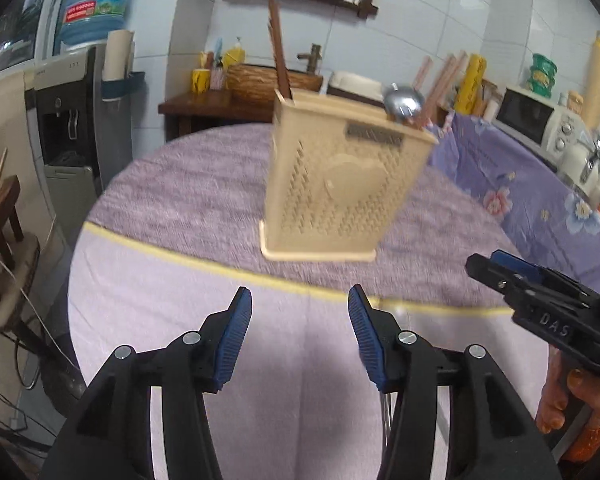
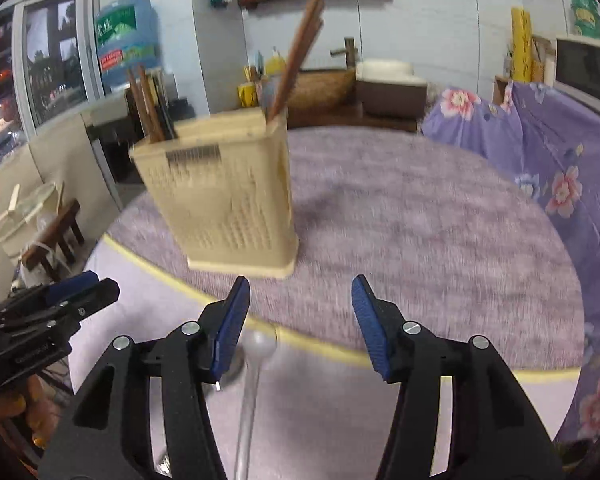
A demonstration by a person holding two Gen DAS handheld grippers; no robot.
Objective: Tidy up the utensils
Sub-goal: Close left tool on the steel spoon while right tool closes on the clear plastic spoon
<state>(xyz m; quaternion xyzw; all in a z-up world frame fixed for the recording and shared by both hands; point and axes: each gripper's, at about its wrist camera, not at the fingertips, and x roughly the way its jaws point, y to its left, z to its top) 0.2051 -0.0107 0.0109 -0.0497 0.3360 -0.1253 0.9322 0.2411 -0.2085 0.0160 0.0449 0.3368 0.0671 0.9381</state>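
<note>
Beige perforated plastic utensil holder (image 1: 332, 184) stands upright near the centre of the round purple-clothed table (image 1: 188, 200), holding brown chopsticks (image 1: 279, 52) and a steel spoon (image 1: 404, 102) (image blurred). Left gripper (image 1: 300, 312) and right gripper (image 2: 300, 300): jaws apart, nothing between them.

- My left hand-held gripper (image 1: 300, 332) angles downward, jaws parted, nothing between its blue pads.
- My right hand-held gripper (image 2: 300, 324) tilts down alike, jaws apart and empty.
</note>
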